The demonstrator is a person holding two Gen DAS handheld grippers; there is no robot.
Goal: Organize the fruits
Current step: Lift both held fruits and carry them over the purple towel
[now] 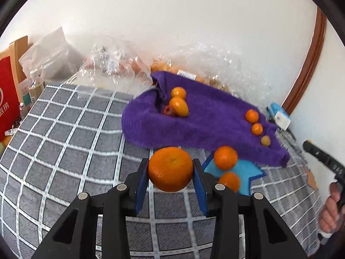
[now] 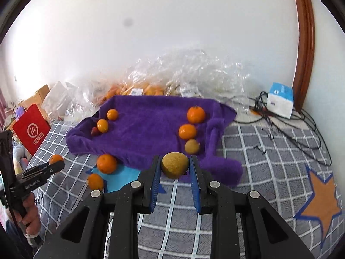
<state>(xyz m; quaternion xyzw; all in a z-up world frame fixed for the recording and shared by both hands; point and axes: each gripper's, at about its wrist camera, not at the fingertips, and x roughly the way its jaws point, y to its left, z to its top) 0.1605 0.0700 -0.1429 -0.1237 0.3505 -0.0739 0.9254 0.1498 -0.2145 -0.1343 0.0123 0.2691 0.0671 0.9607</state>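
My left gripper (image 1: pixel 171 169) is shut on a large orange (image 1: pixel 170 168), held above the checked blanket in front of the purple towel (image 1: pixel 207 116). My right gripper (image 2: pixel 175 165) is shut on a yellow-green fruit (image 2: pixel 174 165) at the towel's (image 2: pixel 151 129) near edge. On the towel lie two small oranges and a red fruit (image 2: pixel 94 131) at the left, and two oranges (image 2: pixel 195 114) plus a yellow-green fruit (image 2: pixel 192 146) at the right. Two more oranges (image 2: pixel 106 163) rest on a blue star patch (image 2: pixel 120 177) before the towel.
Clear plastic bags of fruit (image 2: pixel 151 79) lie behind the towel by the wall. A red paper bag (image 2: pixel 32 129) and bottles stand at the left. A blue-white box (image 2: pixel 280 99) and black cables (image 2: pixel 291 127) lie at the right. The grey checked blanket (image 2: pixel 258 172) covers the surface.
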